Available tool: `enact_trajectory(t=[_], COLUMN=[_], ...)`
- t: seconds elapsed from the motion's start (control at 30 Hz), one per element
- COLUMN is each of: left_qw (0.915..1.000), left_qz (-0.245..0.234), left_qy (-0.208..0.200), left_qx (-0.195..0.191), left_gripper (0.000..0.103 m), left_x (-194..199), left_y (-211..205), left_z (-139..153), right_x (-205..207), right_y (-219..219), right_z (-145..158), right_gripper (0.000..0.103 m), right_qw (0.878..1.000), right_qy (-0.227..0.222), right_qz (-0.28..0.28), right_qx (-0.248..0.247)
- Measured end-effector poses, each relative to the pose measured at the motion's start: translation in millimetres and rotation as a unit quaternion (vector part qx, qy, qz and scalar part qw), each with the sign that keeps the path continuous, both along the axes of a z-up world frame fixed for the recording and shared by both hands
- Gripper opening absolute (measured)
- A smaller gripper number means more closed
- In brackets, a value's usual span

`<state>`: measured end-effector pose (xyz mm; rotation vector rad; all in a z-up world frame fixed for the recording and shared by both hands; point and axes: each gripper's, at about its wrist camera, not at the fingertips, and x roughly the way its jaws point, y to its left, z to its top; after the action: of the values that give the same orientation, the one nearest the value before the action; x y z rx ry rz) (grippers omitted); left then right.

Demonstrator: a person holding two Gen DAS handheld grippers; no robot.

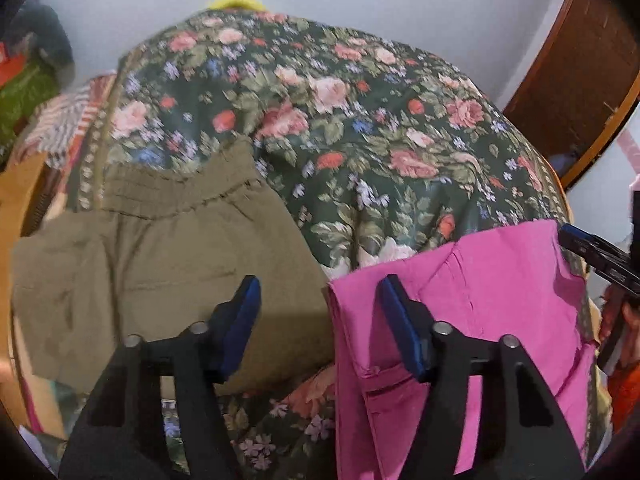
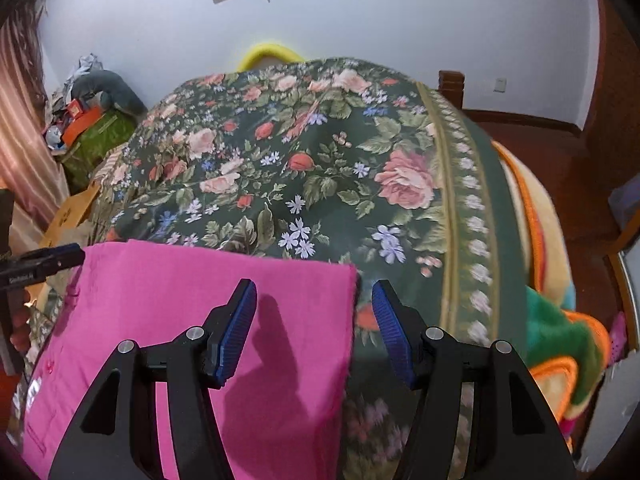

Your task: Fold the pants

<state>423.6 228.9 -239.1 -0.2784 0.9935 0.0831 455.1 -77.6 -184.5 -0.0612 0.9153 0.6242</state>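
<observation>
A: Which step is this, would you say?

B: The approach, I think. The pink pants (image 2: 192, 320) lie flat on the flowered bedspread (image 2: 320, 184), and both grippers hang just above them. The left gripper (image 1: 320, 320) is over their left edge, the right gripper (image 2: 314, 328) over the right edge.

A: Are the fingers holding anything?

B: No. Both pairs stand about half open, with nothing pinched between them. In the right view the cloth's edge runs through the gap, under the fingers.

A: So what does the next move call for?

B: Probably each gripper going down onto its own edge, closing on the cloth only, not the bedspread beneath, then carrying it over for the fold.

A: Anything in the way?

B: The olive pants (image 1: 160, 264) lie just beside the pink ones on the left; the left gripper could snag them. The blankets (image 2: 560, 340) heaped off the right side sit well apart. The boxes (image 2: 84, 128) by the wall are far off.
</observation>
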Motion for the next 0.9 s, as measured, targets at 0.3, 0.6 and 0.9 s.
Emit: enact_trajectory(t=[0.3,0.6,0.9], left_qw=[0.9983,0.9985,0.9909], left_qz=[-0.024,-0.004,0.015], left_qy=[0.013,0.025,-0.046], left_qx=[-0.052,0.048,0.126], left_gripper=[0.027,0.008,0.008], left_x=[7,8,-17], left_y=[-3,-26,-41], left_z=[-8,11,78], right_x=[-3,-9,-41], right_y=[14,13,14], right_z=[-10,17,77], right_gripper=[0.006,0.002,0.002], right_qw=[1.0,0.998,0.988], right_qy=[-0.007,-0.061,-0.153], right_qz=[0.016,-0.006,-0.008], right_qx=[-0.011,-0.014,-0.012])
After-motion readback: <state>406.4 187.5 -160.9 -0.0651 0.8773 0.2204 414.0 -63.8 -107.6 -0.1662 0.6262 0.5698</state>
